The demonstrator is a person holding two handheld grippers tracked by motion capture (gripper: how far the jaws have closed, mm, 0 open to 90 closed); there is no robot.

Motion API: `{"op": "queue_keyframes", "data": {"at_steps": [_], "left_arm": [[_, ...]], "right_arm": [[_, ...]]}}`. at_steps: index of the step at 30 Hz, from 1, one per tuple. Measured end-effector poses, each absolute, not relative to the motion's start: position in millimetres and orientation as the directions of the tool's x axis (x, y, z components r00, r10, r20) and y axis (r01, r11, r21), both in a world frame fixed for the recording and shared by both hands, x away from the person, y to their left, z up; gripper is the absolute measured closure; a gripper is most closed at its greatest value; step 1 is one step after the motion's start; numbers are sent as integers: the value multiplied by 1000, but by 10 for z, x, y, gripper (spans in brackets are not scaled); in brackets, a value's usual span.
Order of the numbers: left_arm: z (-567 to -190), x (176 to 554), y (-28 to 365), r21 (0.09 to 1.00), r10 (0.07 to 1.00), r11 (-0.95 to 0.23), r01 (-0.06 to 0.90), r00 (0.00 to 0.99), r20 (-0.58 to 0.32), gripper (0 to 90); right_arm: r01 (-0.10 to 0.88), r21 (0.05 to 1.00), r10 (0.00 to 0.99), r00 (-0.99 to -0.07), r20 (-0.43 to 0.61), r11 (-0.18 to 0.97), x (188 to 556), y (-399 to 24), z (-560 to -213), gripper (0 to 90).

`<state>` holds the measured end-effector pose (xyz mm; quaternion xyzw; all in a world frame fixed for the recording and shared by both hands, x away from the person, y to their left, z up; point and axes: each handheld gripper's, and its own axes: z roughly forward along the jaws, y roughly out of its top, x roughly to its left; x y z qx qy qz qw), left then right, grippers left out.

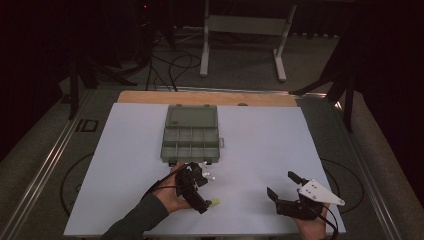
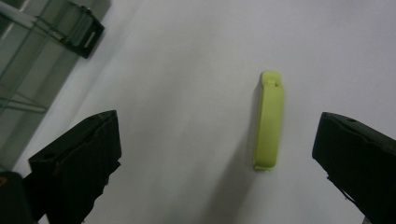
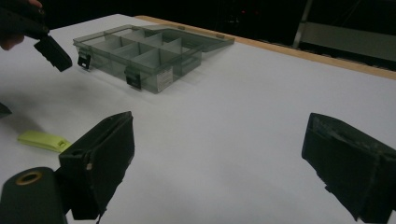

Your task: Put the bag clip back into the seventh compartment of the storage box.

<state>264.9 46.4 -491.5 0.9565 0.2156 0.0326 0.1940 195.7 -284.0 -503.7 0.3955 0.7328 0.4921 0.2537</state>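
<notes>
The left gripper (image 2: pixel 215 154), jaws spread, hovers over a yellow-green clip (image 2: pixel 269 120), seemingly nearer its right jaw.

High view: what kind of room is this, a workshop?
Probably a lab recording setup: a white work table in a dark room, cables on the floor, and a person holding left tongs and right tongs.
</notes>
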Motion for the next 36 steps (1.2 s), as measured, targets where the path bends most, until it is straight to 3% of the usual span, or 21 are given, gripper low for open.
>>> {"op": "queue_keyframes", "data": {"at_steps": [7, 13, 15, 17, 19, 20, 29, 30, 36], "left_arm": [[-4974, 2624, 383, 356, 407, -848, 392, 913, -36, 106], [-5006, 2614, 333, 335, 392, -858, 389, 918, -62, 264], [-5019, 2614, 317, 326, 383, -862, 389, 920, -86, 264], [-5035, 2618, 307, 317, 383, -863, 394, 918, -100, 473], [-5051, 2624, 300, 313, 376, -864, 395, 919, -122, 514], [-5059, 2619, 293, 313, 374, -863, 397, 918, -134, 576], [-5128, 2593, 240, 274, 364, -880, 389, 921, -140, 703], [-5129, 2593, 242, 271, 366, -880, 390, 920, -136, 775], [-5124, 2579, 235, 270, 367, -882, 385, 923, -118, 786]], "right_arm": [[329, 923, 830, -557, 18, 201, 1956, -2841, -5035, 90], [329, 922, 831, -556, 15, 203, 1954, -2842, -5034, 90], [327, 923, 831, -557, 15, 202, 1955, -2844, -5035, 90], [328, 923, 831, -556, 16, 202, 1956, -2847, -5034, 90], [327, 923, 831, -556, 15, 202, 1956, -2845, -5034, 90], [327, 923, 831, -556, 15, 202, 1955, -2845, -5033, 90], [326, 924, 832, -555, 16, 201, 1954, -2846, -5032, 90], [326, 924, 832, -555, 15, 201, 1956, -2847, -5033, 90], [326, 923, 831, -556, 13, 203, 1954, -2841, -5032, 90]]}}
